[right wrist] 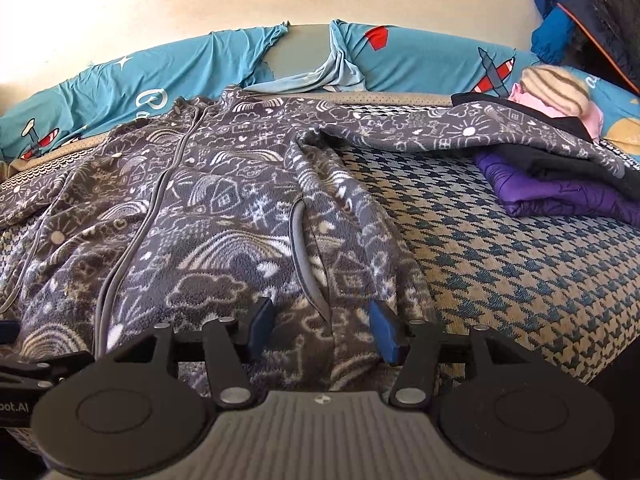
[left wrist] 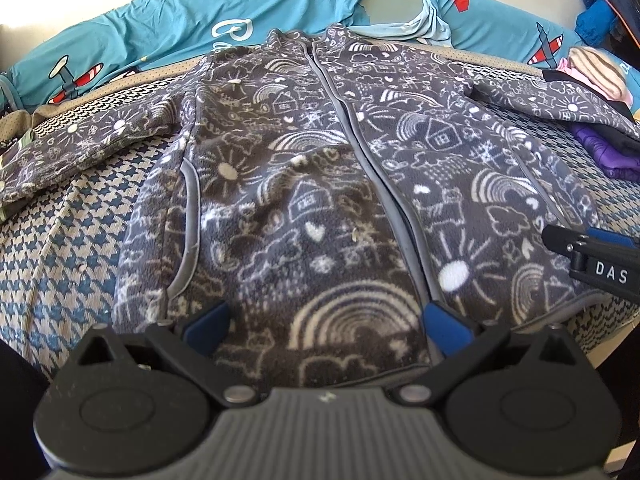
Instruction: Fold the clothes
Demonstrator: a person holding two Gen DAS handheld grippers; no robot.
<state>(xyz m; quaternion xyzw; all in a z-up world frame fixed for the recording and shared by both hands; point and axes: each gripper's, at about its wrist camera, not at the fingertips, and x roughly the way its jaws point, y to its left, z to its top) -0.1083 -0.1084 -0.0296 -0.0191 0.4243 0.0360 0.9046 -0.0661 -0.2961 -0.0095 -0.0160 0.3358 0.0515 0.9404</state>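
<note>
I see a grey fleece jacket (left wrist: 320,184) with white doodle print lying flat on the bed (right wrist: 500,248), front up, zip closed, collar toward the blue bedding (left wrist: 160,24) at the far side. Both sleeves are spread outward. The right sleeve (right wrist: 460,128) drapes over a stack of folded clothes (right wrist: 560,188), purple and black, at the right of the bed; a striped knit item (right wrist: 556,84) lies just behind that stack.

My left tool (left wrist: 326,322) hangs over the jacket's hem, beside the zip, its blue pads spread wide with fleece showing between them but not pinched. My right tool (right wrist: 322,330) sits over the hem near the right pocket opening (right wrist: 300,248); its jaws stand apart at a moderate gap, neither pad pressing the fabric. From the left wrist view, the right tool's black finger shows at the jacket's right edge, low near the hem.

A dark blue coat (right wrist: 568,12) hangs at the upper right corner against the wall.
</note>
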